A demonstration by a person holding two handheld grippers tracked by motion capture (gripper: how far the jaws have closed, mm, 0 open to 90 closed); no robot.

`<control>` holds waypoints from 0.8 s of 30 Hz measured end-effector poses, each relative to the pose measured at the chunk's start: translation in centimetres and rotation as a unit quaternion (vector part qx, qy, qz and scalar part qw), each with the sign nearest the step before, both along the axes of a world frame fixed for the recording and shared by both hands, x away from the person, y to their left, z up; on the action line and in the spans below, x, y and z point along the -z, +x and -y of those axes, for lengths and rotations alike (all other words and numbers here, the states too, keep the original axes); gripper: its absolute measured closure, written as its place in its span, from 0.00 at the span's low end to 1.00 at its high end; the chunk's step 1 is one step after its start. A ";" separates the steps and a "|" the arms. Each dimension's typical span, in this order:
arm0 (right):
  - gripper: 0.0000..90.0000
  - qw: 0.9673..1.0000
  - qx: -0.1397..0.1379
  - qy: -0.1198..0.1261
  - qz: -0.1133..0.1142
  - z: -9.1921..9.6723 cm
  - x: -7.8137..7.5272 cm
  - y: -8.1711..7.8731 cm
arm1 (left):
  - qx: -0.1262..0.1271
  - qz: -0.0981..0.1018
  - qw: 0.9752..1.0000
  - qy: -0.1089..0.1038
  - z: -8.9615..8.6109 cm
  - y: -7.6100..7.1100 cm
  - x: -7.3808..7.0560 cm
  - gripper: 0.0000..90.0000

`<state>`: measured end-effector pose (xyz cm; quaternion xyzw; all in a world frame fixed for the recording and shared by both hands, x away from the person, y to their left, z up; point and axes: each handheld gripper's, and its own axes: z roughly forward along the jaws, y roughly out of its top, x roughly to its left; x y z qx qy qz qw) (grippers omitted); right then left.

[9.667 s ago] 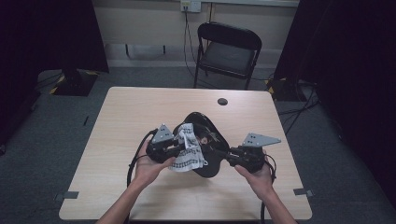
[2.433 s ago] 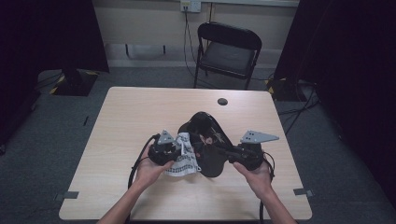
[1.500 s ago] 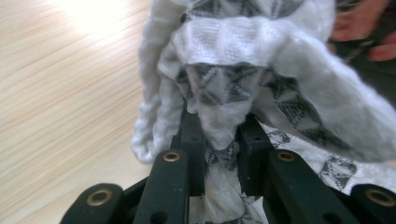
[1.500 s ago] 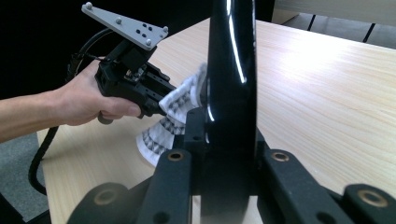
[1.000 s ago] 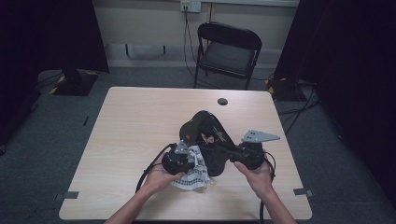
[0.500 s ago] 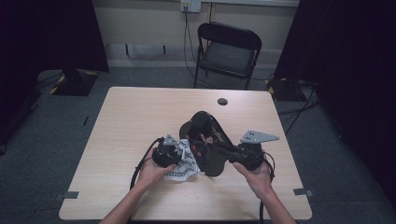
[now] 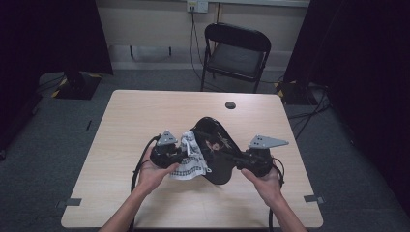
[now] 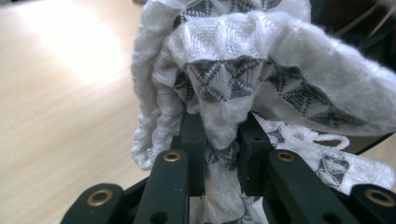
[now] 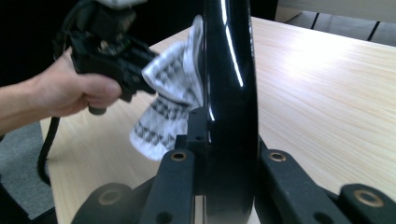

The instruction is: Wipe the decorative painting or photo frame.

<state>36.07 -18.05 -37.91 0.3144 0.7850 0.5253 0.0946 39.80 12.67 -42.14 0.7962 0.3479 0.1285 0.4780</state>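
A glossy black plate [image 7: 218,151] with a painted pattern stands tilted on edge above the wooden table [image 7: 145,116]. My right gripper [image 7: 238,162] is shut on its rim; the right gripper view looks along the plate's thin edge [image 9: 229,93] between the two jaws of that gripper [image 9: 227,135]. A white cloth with grey triangles [image 7: 190,159] is bunched in my left gripper [image 7: 182,155], which is shut on it [image 8: 222,140]. The cloth [image 8: 243,70] lies against the plate's left face, and its lower end [image 9: 163,112] hangs free below the left gripper [image 9: 116,51].
A small black round disc [image 7: 230,105] lies near the table's far edge. A black folding chair [image 7: 237,53] stands beyond the table. Cables trail from both grippers toward the near edge. Dark curtains hang on both sides of the room.
My left gripper has moved left and up with the cloth, from the plate's lower part toward its left side. The right hand and the plate have stayed put.
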 end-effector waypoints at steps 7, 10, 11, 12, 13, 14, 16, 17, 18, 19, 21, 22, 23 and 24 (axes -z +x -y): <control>0.90 1.000 -0.013 0.000 0.003 -0.5 0.0 -0.3 | -0.011 0.035 0.999 -0.039 -1.5 -0.6 -3.1 0.85; 0.90 1.000 -0.019 -0.003 0.004 -0.8 0.0 -0.4 | -0.025 0.042 0.998 -0.049 -2.3 -0.6 -3.9 0.85; 0.90 1.000 -0.020 -0.004 0.005 -0.8 -0.1 -0.4 | -0.032 0.040 0.997 -0.052 -2.6 -0.5 -3.9 0.85; 0.90 1.000 -0.020 -0.004 0.006 -0.8 -0.1 -0.5 | -0.036 0.039 0.997 -0.052 -3.0 -0.5 -4.0 0.85; 0.90 1.000 -0.022 -0.005 0.006 -0.8 -0.1 -0.5 | -0.040 0.038 0.997 -0.055 -3.2 -0.4 -4.0 0.85; 0.90 1.000 -0.022 -0.005 0.006 -0.9 -0.1 -0.5 | -0.045 0.040 0.996 -0.060 -3.4 -0.4 -4.1 0.85; 0.90 1.000 -0.024 -0.004 0.006 -1.0 -0.1 -0.6 | -0.050 0.045 0.995 -0.069 -4.0 -0.5 -4.7 0.85; 0.90 1.000 -0.026 -0.004 0.006 -1.1 -0.1 -0.6 | -0.053 0.049 0.995 -0.073 -4.2 -0.5 -5.0 0.85; 0.90 1.000 -0.027 -0.004 0.006 -1.2 -0.1 -0.7 | -0.054 0.054 0.994 -0.074 -4.3 -0.6 -5.5 0.85; 0.90 1.000 -0.028 -0.006 0.007 -1.4 -0.1 -0.7 | -0.057 0.060 0.993 -0.078 -4.5 -0.8 -6.0 0.85; 0.90 0.999 -0.033 -0.009 0.009 -1.8 -0.2 -0.9 | -0.057 0.069 0.992 -0.093 -4.7 -1.1 -6.8 0.85; 0.90 0.999 -0.035 -0.010 0.010 -2.0 -0.2 -1.0 | -0.057 0.074 0.991 -0.100 -4.9 -1.2 -7.3 0.85; 0.90 0.999 -0.037 -0.009 0.010 -2.1 -0.2 -1.1 | -0.056 0.077 0.990 -0.106 -5.0 -1.3 -7.7 0.85; 0.90 0.999 -0.040 -0.007 0.010 -2.3 -0.1 -1.1 | -0.055 0.078 0.989 -0.110 -5.1 -1.4 -8.2 0.85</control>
